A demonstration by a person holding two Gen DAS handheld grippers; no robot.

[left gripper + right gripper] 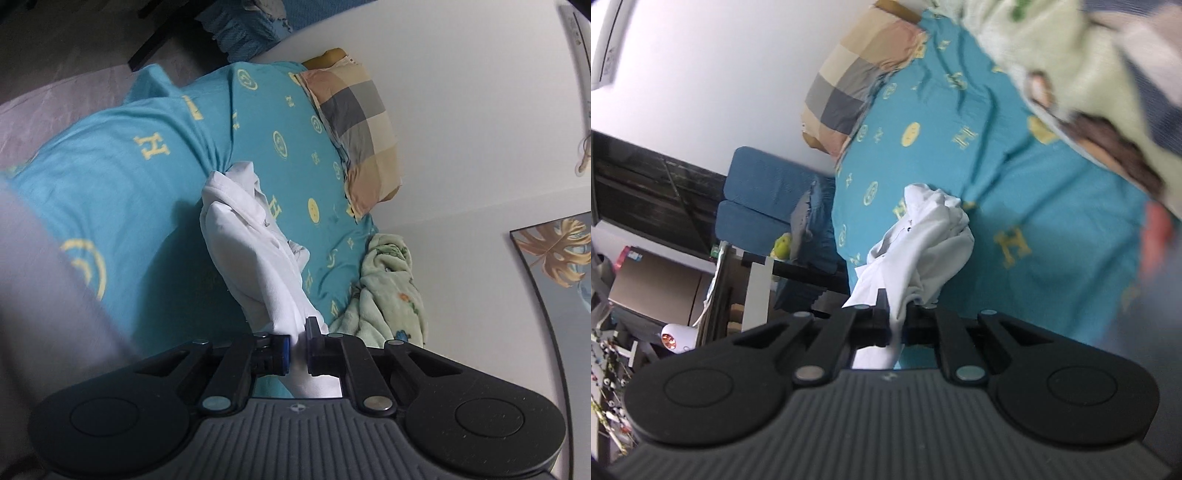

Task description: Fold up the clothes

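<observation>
White cotton shirt (255,251) hangs bunched betw. both grippers, trailing fwd from the fingers down toward the teal bedsheet (122,177). Left gripper (298,350) is pinched tight on one edge; right gripper (897,325) likewise clamps cloth betw. its fingers. Long axis runs away from each set of fingers. Neither hand is nearer, so prob. spread apart next to open it flat.

A: Count, bedding?
B: One teal sheet (129,184); one checked pillow (354,133), at one o'clock; one pale green blanket (388,291), at four o'clock.
A: Garments?
B: One white garment (255,258), centre.
A: Grippers?
B: Two: left gripper (298,347), right gripper (895,323), each at six o'clock.
</observation>
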